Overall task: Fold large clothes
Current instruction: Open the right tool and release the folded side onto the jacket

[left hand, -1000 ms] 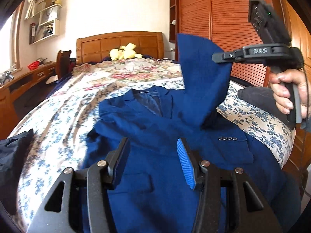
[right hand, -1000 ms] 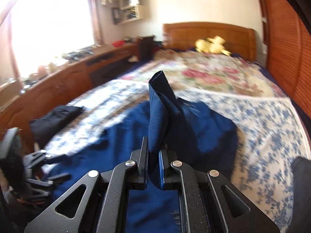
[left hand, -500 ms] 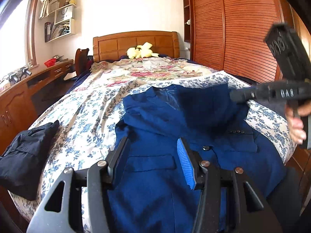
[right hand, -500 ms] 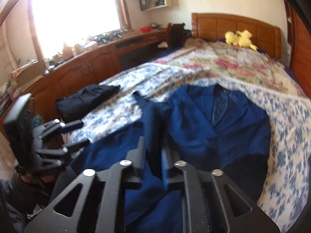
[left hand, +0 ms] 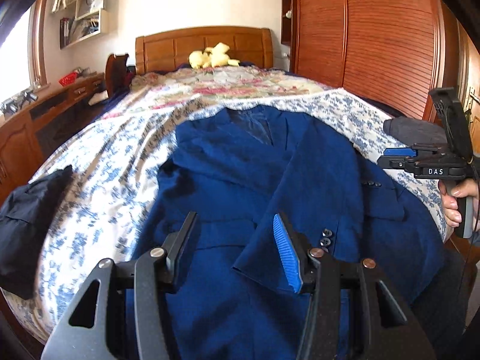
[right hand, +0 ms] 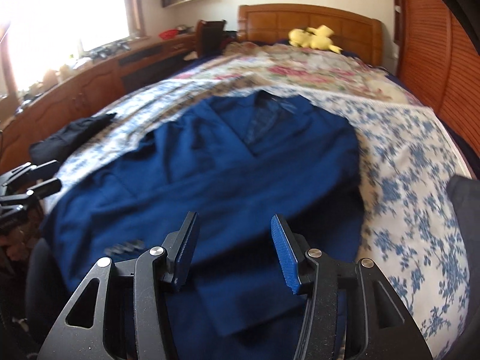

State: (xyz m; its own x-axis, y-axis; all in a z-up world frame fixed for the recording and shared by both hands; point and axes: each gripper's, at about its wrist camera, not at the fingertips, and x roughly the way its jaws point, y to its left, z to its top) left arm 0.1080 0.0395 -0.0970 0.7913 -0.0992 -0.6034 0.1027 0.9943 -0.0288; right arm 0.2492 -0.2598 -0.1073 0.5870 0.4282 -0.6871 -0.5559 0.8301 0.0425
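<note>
while spread wide over the blue jacket (left hand: 228, 180), left gripper (left hand: 235, 247) and right gripper (right hand: 232, 247) hold nothing

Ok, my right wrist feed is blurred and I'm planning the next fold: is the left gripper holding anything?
Observer: No. The left gripper is open above the blue jacket, nothing between its jaws.
Operator: And the sleeve?
Observer: The sleeve lies folded across the jacket's front, cuff buttons facing up.
Operator: My own gripper, from outside?
Observer: The right gripper is open and empty, off the jacket, over the flowered bedspread.
</note>
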